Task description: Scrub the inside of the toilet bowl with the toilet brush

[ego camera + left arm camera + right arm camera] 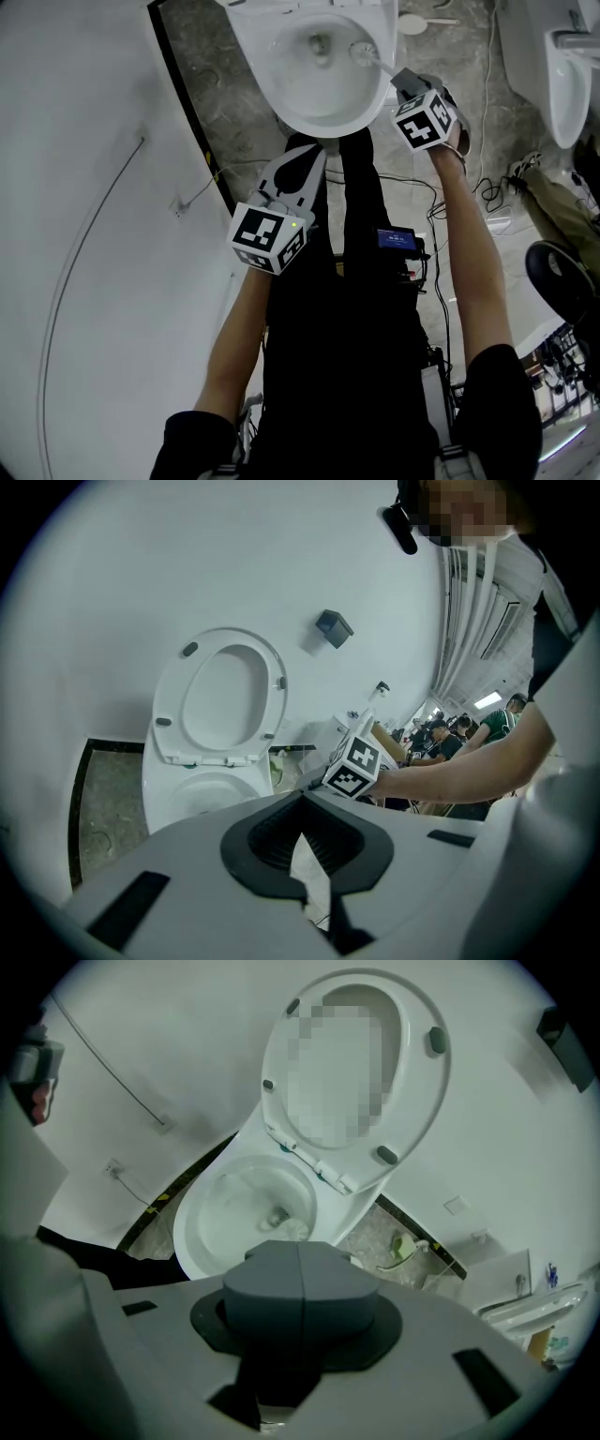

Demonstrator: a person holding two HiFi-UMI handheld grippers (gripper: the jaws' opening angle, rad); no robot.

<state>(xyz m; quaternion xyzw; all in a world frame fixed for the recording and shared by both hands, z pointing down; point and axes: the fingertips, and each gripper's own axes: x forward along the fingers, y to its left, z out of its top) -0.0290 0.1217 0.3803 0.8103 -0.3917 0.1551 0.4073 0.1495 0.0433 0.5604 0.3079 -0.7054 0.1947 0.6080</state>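
The white toilet bowl (pixel 309 120) sits at the top of the head view with its seat and lid (pixel 356 1063) raised. The toilet brush's white head (pixel 361 52) is inside the bowl on the right side near the drain, and it shows in the right gripper view as the brush head (pixel 292 1230) just past the jaws. My right gripper (pixel 403 82) is shut on the brush handle at the bowl's right rim; in its own view the right gripper (pixel 300 1283) hides the handle. My left gripper (pixel 314 155) hangs open and empty in front of the bowl's near rim.
A white curved wall (pixel 94 234) with a dark floor strip runs along the left. Another white fixture (pixel 562 75) stands at the right. Cables (pixel 487 187) lie on the stone floor beside a black stool (pixel 562 277). A small white round object (pixel 412 23) lies behind the bowl.
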